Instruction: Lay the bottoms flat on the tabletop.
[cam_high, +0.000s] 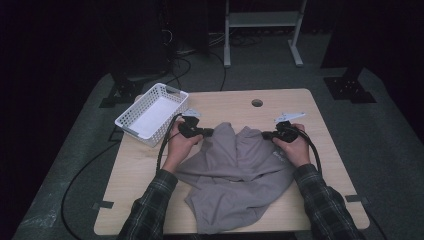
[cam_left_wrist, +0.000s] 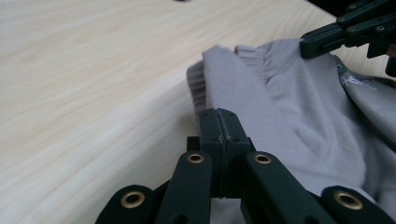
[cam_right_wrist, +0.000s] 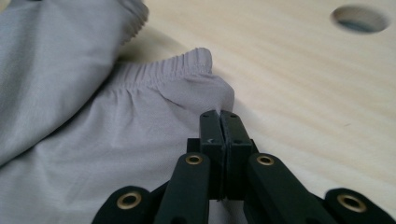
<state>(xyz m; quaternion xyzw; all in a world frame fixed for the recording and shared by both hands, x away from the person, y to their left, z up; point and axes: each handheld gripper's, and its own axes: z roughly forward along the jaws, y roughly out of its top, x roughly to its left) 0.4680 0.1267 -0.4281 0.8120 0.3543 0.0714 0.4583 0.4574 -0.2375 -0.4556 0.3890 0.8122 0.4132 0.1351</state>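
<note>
A grey garment (cam_high: 235, 170) with an elastic ribbed waistband lies crumpled on the wooden table (cam_high: 135, 170). At the cloth's far left edge my left gripper (cam_high: 209, 132) is shut on it. In the left gripper view the jaws (cam_left_wrist: 219, 114) press together on the fabric (cam_left_wrist: 289, 107) just behind the ribbed band. My right gripper (cam_high: 266, 134) is shut on the far right edge. In the right gripper view its tips (cam_right_wrist: 219, 116) pinch a small peak of cloth (cam_right_wrist: 93, 121) below the gathered band. The right gripper (cam_left_wrist: 308, 46) also shows at the top right of the left gripper view.
A white perforated basket (cam_high: 150, 112) stands at the table's far left corner, beside my left hand. A round hole (cam_high: 257, 103) is cut in the tabletop beyond the garment, also visible as the hole (cam_right_wrist: 360, 18) in the right gripper view. Cables trail off both grippers.
</note>
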